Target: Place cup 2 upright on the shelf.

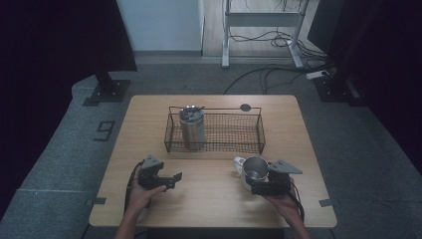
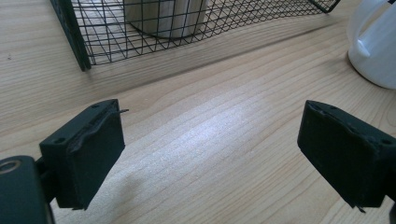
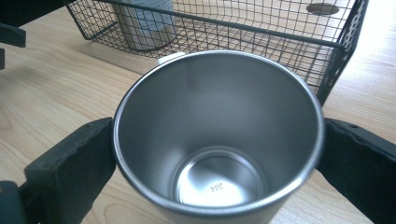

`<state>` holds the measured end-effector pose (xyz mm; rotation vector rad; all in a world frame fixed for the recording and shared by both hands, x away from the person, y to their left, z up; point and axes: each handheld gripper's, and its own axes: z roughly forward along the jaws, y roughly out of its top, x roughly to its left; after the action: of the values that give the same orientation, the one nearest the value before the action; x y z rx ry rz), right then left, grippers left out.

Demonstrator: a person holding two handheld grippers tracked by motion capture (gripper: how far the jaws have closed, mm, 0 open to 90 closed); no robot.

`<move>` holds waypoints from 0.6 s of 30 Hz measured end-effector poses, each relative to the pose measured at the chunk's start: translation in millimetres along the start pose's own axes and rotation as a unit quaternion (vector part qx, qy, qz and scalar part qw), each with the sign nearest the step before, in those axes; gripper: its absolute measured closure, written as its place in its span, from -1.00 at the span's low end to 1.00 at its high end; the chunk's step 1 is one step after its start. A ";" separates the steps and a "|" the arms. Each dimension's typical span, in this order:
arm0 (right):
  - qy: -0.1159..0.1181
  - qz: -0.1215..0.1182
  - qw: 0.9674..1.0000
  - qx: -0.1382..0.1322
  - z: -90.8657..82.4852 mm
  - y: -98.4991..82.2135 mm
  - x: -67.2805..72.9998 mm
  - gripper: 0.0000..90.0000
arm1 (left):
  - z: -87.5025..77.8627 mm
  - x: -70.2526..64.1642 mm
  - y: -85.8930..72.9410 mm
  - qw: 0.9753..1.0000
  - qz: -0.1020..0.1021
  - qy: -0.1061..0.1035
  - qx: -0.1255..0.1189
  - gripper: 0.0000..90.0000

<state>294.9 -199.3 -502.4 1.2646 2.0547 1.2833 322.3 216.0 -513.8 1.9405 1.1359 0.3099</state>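
A mug, white outside and steel inside, stands upright on the wooden table at the front right, its handle turned left. My right gripper is open, with the mug standing between its jaws and the pads close at both sides of it. My left gripper rests at the front left, open, with bare tabletop between its pads. The white mug lies off to its right. A black wire basket behind holds an upright steel tumbler at its left end.
The basket stands just beyond the mug, with the tumbler inside it. A small dark disc lies on the table behind the basket. Bare wood separates the two grippers. Desk legs and cables occupy the floor beyond the table.
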 end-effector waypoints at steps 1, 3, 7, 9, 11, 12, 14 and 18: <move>0.000 0.000 1.000 0.002 1.3 0.1 0.1 -1.00 | -0.3 0.4 0.0 1.000 -0.001 -0.001 0.000 -0.84; -0.001 -0.002 1.000 0.003 5.6 -0.6 0.6 -1.00 | -0.5 0.7 -0.1 1.000 -0.002 -0.002 0.001 -0.81; -0.003 -0.008 1.000 0.009 11.5 -4.4 1.7 -0.92 | -0.9 0.1 -0.4 1.000 -0.001 -0.003 0.001 -0.80; -0.005 -0.012 1.000 0.005 12.0 -5.6 1.8 -0.88 | -0.9 0.2 -0.4 1.000 -0.001 -0.003 0.001 -0.80; -0.006 -0.021 1.000 0.003 11.6 -5.6 2.1 -0.87 | -0.9 0.2 -0.5 1.000 -0.001 -0.002 0.001 -0.80; -0.009 -0.025 1.000 0.002 11.5 -5.7 2.4 -0.87 | -1.0 0.0 -0.5 1.000 0.000 -0.001 0.001 -0.80; -0.008 -0.028 1.000 0.003 11.3 -5.6 2.2 -0.86 | -0.8 -0.4 -0.5 1.000 0.000 0.000 0.002 -0.80; -0.006 -0.033 0.999 0.004 11.1 -5.0 1.6 -0.86 | -1.0 -1.3 -0.2 1.000 -0.020 -0.022 -0.005 -0.80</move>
<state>299.6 -193.3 -511.9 1.1946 2.0771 1.2361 320.8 215.5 -513.1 1.9051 1.1399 0.2499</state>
